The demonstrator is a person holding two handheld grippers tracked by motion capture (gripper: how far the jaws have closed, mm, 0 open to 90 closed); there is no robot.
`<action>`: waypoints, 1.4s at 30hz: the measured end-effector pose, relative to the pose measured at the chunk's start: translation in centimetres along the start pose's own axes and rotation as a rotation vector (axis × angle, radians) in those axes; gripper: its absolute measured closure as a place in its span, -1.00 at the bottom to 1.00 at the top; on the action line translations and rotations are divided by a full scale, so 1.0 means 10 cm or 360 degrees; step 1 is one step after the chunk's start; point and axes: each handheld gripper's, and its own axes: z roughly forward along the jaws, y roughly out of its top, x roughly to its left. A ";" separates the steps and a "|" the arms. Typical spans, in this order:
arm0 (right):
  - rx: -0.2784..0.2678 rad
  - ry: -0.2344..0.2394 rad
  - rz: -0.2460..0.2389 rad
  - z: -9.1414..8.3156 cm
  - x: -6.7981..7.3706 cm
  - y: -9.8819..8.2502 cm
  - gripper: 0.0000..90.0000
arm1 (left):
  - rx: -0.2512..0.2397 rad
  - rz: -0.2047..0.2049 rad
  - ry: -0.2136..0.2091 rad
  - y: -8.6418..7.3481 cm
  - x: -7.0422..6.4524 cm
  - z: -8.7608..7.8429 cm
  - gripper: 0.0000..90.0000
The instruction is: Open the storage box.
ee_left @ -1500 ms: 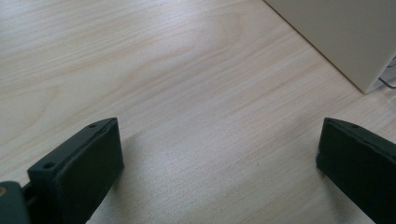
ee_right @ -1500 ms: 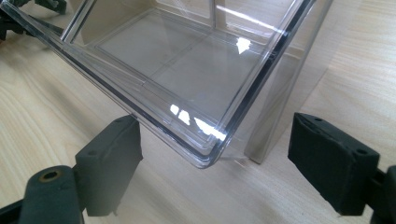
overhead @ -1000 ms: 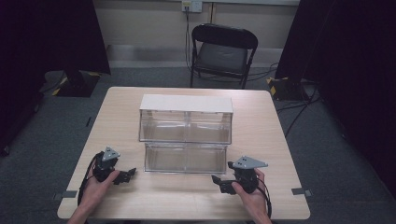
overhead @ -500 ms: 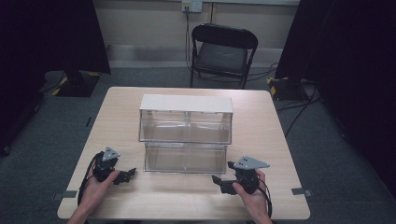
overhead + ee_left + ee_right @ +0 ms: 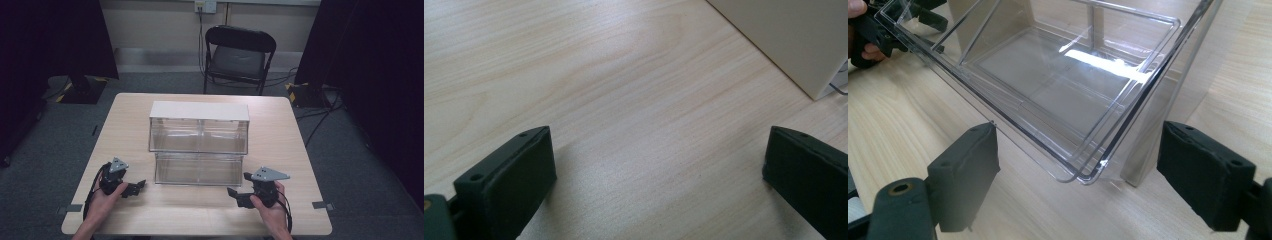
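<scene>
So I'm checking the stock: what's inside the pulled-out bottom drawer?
The drawer looks empty; its clear floor shows bare. Its back part sits under the cabinet, so I can't see there.

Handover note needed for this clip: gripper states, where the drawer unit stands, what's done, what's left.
Left gripper: open, holding nothing, low over the table left of the drawer unit.
Right gripper: open, holding nothing, aimed at the lower drawer's front corner.
Done: lower drawer stands pulled out; nothing visible inside.
Left: probably dealing with that drawer; upper drawers appear shut.

Pulled-out drawer (image 5: 198,170) blocks the table (image 5: 280,130) between both tongs.
</scene>
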 end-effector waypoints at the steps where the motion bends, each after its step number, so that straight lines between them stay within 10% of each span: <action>1: 0.0000 0.0002 0.0000 0.00 0.00 0.00 -0.64 | 0.0000 -0.0001 0.0000 0.00 0.00 0.00 -1.00; 42: -0.0062 0.0018 -0.0032 -0.07 0.03 0.07 -0.62 | 0.0000 0.0000 0.0000 0.00 0.00 0.00 -1.00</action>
